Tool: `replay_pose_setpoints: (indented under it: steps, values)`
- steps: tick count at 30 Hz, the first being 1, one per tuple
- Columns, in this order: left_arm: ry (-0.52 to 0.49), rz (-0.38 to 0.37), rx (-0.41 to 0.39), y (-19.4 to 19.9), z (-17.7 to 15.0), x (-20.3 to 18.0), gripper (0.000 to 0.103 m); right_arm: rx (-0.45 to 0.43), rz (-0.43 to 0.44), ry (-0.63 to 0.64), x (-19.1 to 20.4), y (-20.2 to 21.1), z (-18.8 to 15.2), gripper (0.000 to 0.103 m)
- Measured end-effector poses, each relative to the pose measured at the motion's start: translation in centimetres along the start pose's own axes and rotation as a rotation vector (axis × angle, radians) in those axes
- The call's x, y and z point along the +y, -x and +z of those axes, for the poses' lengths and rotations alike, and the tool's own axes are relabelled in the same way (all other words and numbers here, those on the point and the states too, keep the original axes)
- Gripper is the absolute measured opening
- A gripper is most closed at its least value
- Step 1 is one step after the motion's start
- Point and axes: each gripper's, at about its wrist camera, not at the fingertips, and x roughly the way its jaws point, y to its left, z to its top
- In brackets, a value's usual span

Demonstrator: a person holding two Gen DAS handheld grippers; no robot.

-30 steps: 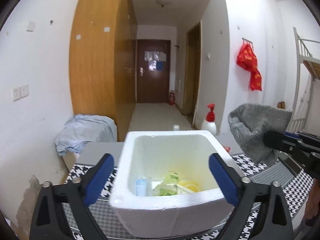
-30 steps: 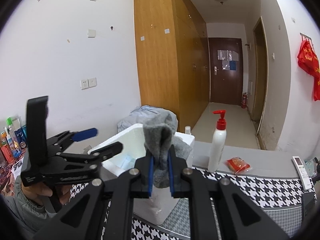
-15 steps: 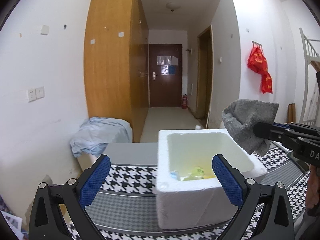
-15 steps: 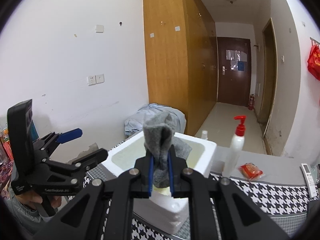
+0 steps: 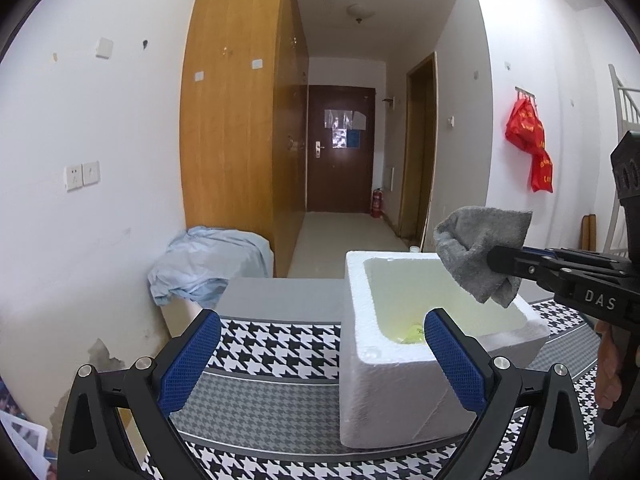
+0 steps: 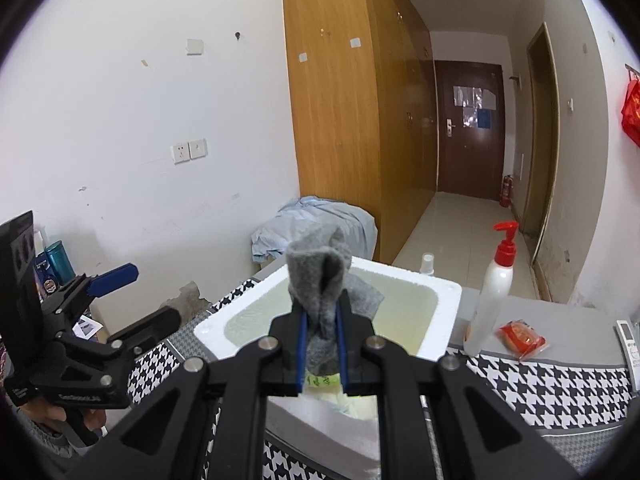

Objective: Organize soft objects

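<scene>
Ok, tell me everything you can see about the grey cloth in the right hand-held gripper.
The grey cloth looks like soft, fuzzy terry or microfibre, crumpled and folded on itself. The right hand-held gripper is shut on it, its blue pads pinching the middle, so one bunched fold stands above the fingers while loose corners hang below. It is held in the air over the open white foam box, touching only the pads. In the left wrist view it hangs above the box's far right side.

"DAS" on right hand-held gripper (image 5: 494,268)
</scene>
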Motion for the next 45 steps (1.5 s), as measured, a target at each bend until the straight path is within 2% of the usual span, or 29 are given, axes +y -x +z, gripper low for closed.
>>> replay_pose_setpoints:
  steps: [6,7,9,10,11,21,27,29,30,45]
  values:
    - [0.009,0.004,0.005,-0.2,-0.3,0.4,0.102,0.029,-0.033,-0.015,-0.2,-1.2,-0.1,0.016]
    - [0.007,0.006,0.004,-0.3,-0.3,0.4,0.102,0.032,-0.032,-0.019,-0.3,-1.4,-0.1,0.019]
    - [0.003,0.006,0.004,-0.2,-0.4,0.4,0.102,0.042,-0.024,-0.029,-0.4,-1.7,-0.2,0.043]
    - [0.005,0.004,0.005,-0.2,-0.5,0.5,0.102,0.047,-0.022,-0.041,-0.5,-1.8,-0.3,0.064]
    - [0.009,0.004,0.005,-0.3,-0.5,0.6,0.102,0.045,-0.022,-0.042,-0.5,-1.8,-0.3,0.069]
    - [0.007,0.01,0.006,0.0,-0.3,0.2,0.102,0.034,-0.024,-0.035,-0.4,-0.9,-0.5,0.069]
    - [-0.007,0.006,-0.01,0.8,0.0,-0.6,0.102,0.017,-0.032,-0.054,-0.9,0.3,-0.6,0.087]
    - [-0.009,0.003,-0.017,1.1,0.1,-1.0,0.102,0.006,-0.033,-0.056,-1.0,0.8,-0.5,0.1]
    - [-0.008,0.002,-0.02,1.3,0.1,-1.1,0.102,-0.002,-0.035,-0.055,-1.1,1.1,-0.6,0.103]
    - [-0.032,-0.044,-0.06,4.6,0.7,-5.0,0.102,-0.078,-0.088,-0.026,-1.9,7.0,-1.8,0.103]
